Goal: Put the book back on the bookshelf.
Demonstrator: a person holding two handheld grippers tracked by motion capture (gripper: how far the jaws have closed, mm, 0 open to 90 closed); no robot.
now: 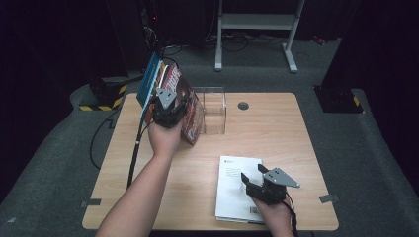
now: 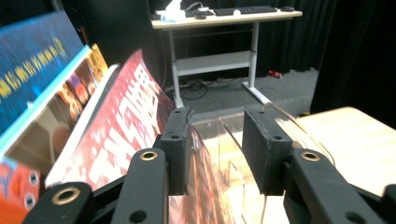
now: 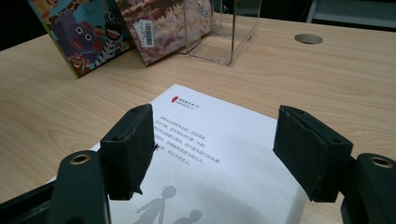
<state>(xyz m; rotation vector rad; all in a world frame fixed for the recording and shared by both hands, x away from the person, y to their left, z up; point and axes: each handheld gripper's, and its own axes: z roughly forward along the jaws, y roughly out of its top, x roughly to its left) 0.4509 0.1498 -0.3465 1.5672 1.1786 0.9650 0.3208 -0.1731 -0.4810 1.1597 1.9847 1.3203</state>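
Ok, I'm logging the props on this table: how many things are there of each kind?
Books: 4 (blue book, cartoon book, red book, white book)
Clear box: 1
Total: 5

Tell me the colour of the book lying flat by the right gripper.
White book; right gripper view shows it best.

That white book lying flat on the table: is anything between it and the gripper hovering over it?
Nothing visible. The right gripper hangs directly above the white book, jaws open, with only air between.
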